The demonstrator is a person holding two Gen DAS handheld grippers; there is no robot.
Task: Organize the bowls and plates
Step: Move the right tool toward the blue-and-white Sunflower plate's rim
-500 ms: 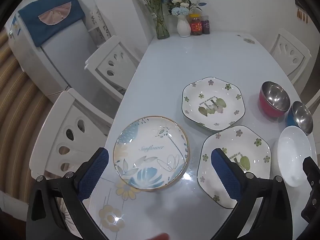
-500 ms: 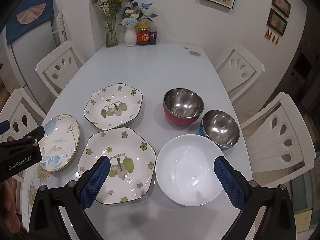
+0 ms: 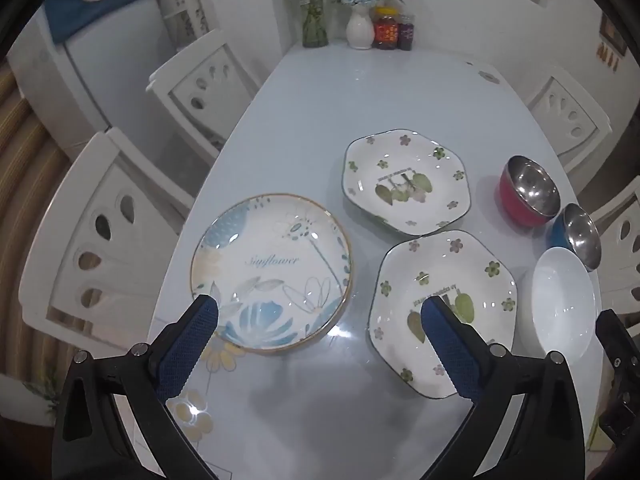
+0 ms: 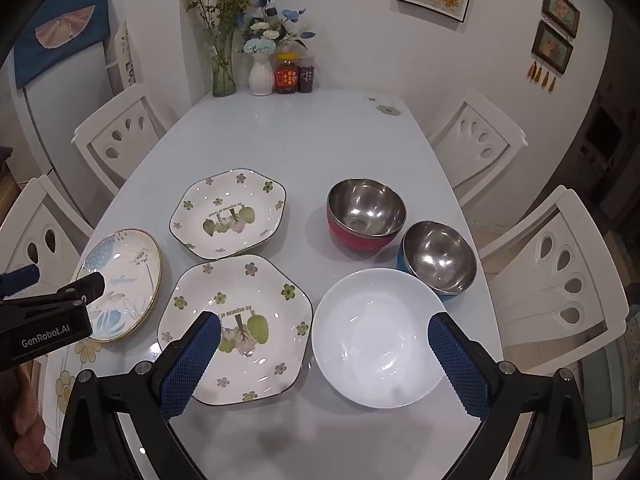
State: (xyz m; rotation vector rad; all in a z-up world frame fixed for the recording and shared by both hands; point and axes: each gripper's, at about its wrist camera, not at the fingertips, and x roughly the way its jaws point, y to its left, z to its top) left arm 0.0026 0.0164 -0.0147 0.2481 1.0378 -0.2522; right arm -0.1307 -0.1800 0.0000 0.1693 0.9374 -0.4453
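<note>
A round blue-flowered "Sunflower" plate (image 3: pixel 272 272) (image 4: pixel 120 284) lies at the table's left. Two hexagonal flowered plates lie beside it, one near (image 3: pixel 442 312) (image 4: pixel 236 328) and one far (image 3: pixel 406 182) (image 4: pixel 230 212). A white bowl (image 4: pixel 378 336) (image 3: pixel 562 300), a red steel bowl (image 4: pixel 366 214) (image 3: pixel 528 190) and a blue steel bowl (image 4: pixel 438 256) (image 3: pixel 578 236) stand on the right. My left gripper (image 3: pixel 318 316) is open and empty above the table's near edge, between the round plate and the near hexagonal plate. My right gripper (image 4: pixel 324 334) is open and empty above the near hexagonal plate and the white bowl.
The light-blue table (image 4: pixel 288 136) has white chairs (image 4: pixel 560 272) on both sides. A glass vase (image 4: pixel 224 72), a white vase (image 4: pixel 262 72) and two jars (image 4: pixel 286 74) stand at its far end. A fridge (image 3: pixel 100 60) stands to the left.
The left gripper has swung to the right, so the plates sit further left in its view. The right gripper has barely moved. Both stay open.
</note>
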